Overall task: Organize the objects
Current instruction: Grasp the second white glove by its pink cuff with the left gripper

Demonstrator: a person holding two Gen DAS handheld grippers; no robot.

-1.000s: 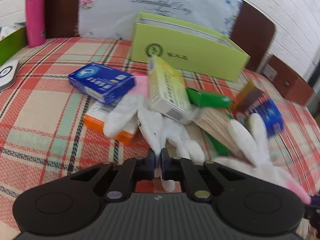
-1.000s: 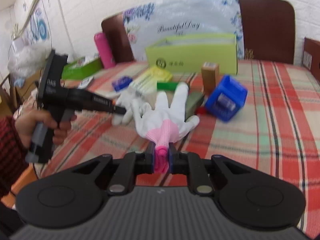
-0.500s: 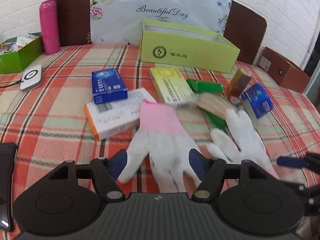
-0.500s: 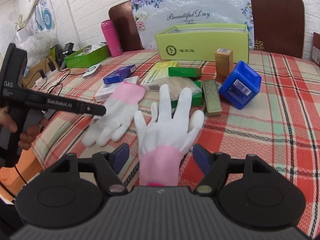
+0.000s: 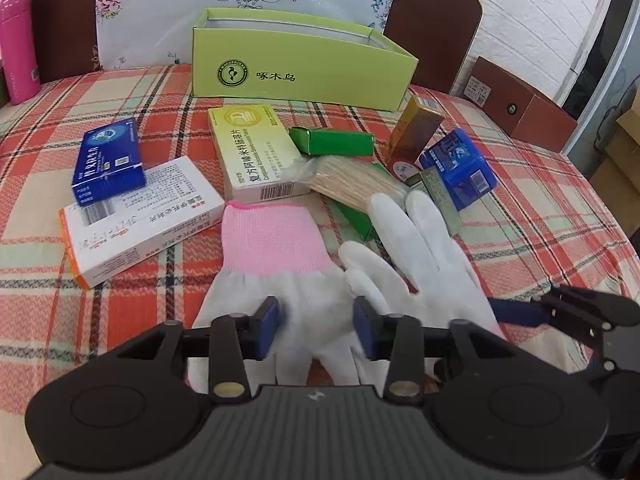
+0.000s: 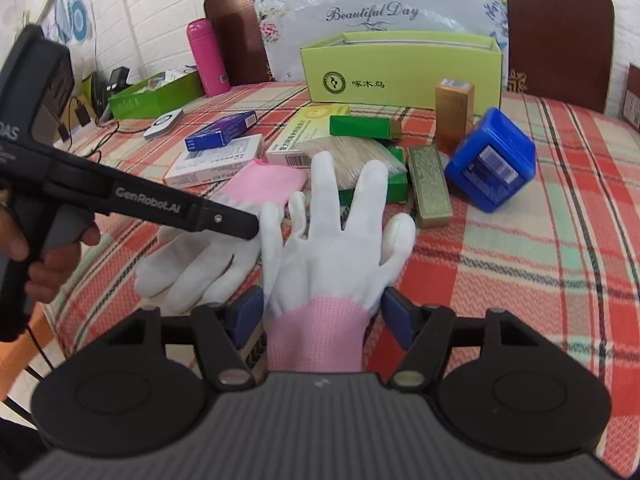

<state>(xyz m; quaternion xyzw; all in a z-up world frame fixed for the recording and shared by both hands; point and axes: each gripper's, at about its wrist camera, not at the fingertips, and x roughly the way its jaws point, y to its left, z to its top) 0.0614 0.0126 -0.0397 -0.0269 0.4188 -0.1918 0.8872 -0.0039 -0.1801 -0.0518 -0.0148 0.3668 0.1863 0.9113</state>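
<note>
Two white gloves with pink cuffs lie flat on the plaid tablecloth. The left glove has its cuff pointing away, and its palm lies between the closing jaws of my left gripper, whose pads are clear of the cloth. The right glove spreads its fingers away from me. Its pink cuff sits between the closing jaws of my right gripper, with the pads just off its sides. In the right wrist view the left gripper hovers over the left glove. The right glove overlaps the left one's edge.
Behind the gloves lie a yellow box, a blue box, a white-orange box, a green box, a toothpick bag, a gold box and a blue cube. An open lime box stands at the back, a pink bottle at the left.
A second ago each gripper was shut on a glove. Both opened wide and the gloves dropped flat on the cloth. The jaws now stand narrower than half a second ago.
</note>
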